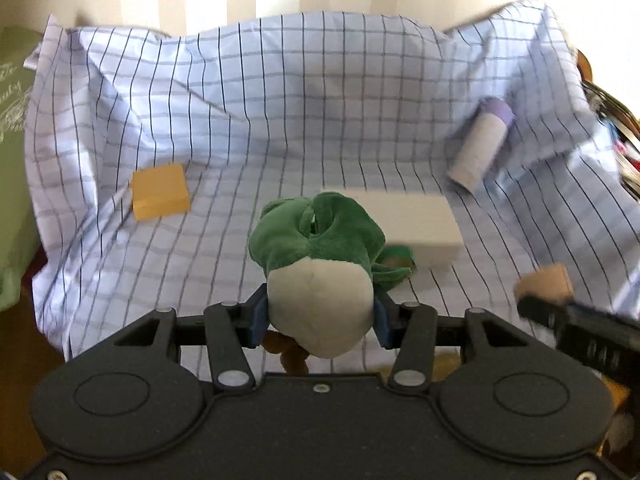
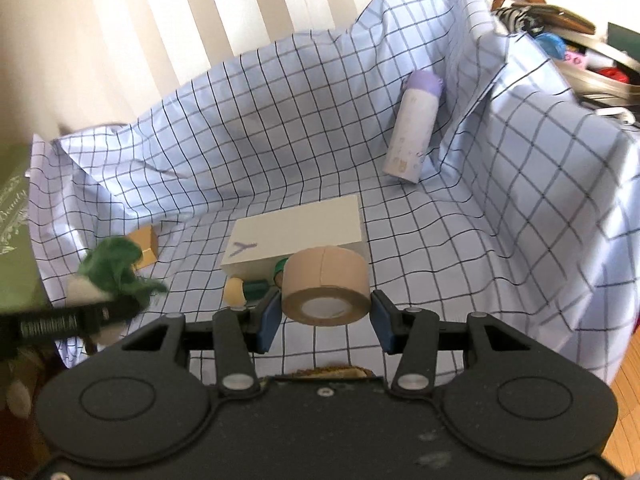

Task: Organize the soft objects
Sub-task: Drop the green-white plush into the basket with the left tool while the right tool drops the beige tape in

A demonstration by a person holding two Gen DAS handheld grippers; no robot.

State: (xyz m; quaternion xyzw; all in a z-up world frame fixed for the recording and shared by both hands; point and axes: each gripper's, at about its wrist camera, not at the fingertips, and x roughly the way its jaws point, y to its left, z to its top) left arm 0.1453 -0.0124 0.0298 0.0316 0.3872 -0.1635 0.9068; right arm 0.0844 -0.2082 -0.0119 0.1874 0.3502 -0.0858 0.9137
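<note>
Your left hand-held gripper is clamped on the plush frog: blue pads press either side of its pale belly, green head pointing away from the camera, brown feet dangling under the jaws. It's up off the checked cloth.

Your right hand-held gripper has the tan tape roll between its pads, core facing the camera. The left pad is on the roll; whether the right pad actually touches, I can't tell, it's right at the edge. The roll is clear of the cloth too.

On the cloth:
- white box in the middle, a purple mark on its near corner
- yellow block to the left, well apart from the box
- white bottle with purple cap lying tilted against the raised cloth fold at the back right
- small green and cream toy just in front of the box, partly hidden by the roll

Right wrist view shows the frog blurred at the left edge.
</note>
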